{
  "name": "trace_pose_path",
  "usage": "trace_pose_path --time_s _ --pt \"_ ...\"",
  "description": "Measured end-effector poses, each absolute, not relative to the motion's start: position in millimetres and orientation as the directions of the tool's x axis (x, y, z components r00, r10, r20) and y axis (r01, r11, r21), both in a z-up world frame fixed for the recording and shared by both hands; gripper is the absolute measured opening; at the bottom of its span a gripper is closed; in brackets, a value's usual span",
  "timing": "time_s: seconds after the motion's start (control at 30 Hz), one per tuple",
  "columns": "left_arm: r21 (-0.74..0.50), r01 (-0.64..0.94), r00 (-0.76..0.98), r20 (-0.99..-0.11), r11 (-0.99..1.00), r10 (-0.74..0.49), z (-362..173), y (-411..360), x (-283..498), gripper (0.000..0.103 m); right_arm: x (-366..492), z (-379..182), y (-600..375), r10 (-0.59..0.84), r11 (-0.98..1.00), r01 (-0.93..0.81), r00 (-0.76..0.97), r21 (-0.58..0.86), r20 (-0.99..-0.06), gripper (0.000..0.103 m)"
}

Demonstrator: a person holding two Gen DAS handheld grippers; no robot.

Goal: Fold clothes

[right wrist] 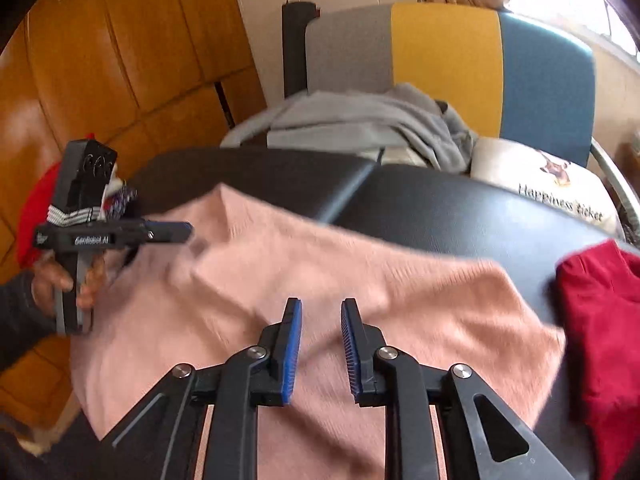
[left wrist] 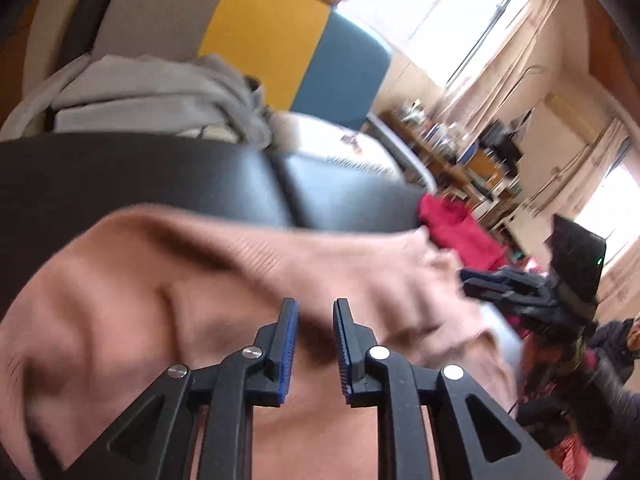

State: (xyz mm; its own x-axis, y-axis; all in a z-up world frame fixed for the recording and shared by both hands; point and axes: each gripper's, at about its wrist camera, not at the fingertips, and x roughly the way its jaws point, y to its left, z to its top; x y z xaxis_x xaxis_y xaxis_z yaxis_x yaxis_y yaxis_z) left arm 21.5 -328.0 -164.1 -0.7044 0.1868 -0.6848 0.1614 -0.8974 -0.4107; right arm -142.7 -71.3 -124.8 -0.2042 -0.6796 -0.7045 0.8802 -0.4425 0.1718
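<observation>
Beneath both sets of fingers, a pink knit sweater lies rumpled on the black padded bench. It looks soft, light and floppy, so a hem or edge fold should grip best. Left gripper and right gripper each hover with a narrow gap, holding nothing.

Right hand-held gripper hovers agape over pink sweater.
</observation>
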Motion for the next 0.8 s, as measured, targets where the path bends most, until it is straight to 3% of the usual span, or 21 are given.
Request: trace_pose_path --time_s 0.17,0.47,0.53,0.6,0.63,0.73,0.8 --pt "-0.377 0.137 -0.713 -0.680 -0.916 0.173 -177 -312 1 0.018 -141 -161 -100 -0.614 -0.468 0.870 -0.190 0.159 -0.766 0.027" --pt "-0.394 0.208 -0.712 -0.688 -0.895 0.137 -180 -308 -22 0.015 -158 -183 -77 -0.704 -0.498 0.813 -0.176 0.301 -0.688 0.031" --pt "-0.411 0.226 -0.724 -0.677 -0.883 0.130 -171 -308 -18 0.019 -164 -177 -67 -0.732 -0.497 0.786 -0.153 0.368 -0.664 0.051" --pt "-0.426 0.240 -0.741 -0.661 -0.873 0.119 -162 -307 -13 0.020 -173 -165 -48 -0.771 -0.510 0.743 -0.172 0.433 -0.613 0.098" --pt "-0.425 0.233 -0.743 -0.658 -0.875 0.122 -159 -303 -15 0.021 -181 -161 -37 -0.794 -0.511 0.716 -0.182 0.475 -0.580 0.103" --pt "-0.403 0.175 -0.734 -0.662 -0.898 0.154 -160 -281 -31 0.022 -214 -157 -12 -0.867 -0.467 0.584 -0.154 0.663 -0.475 0.103" --pt "-0.388 0.135 -0.726 -0.665 -0.912 0.175 -161 -267 -41 0.022 -236 -160 -11 -0.875 -0.463 0.509 -0.133 0.726 -0.465 0.103"
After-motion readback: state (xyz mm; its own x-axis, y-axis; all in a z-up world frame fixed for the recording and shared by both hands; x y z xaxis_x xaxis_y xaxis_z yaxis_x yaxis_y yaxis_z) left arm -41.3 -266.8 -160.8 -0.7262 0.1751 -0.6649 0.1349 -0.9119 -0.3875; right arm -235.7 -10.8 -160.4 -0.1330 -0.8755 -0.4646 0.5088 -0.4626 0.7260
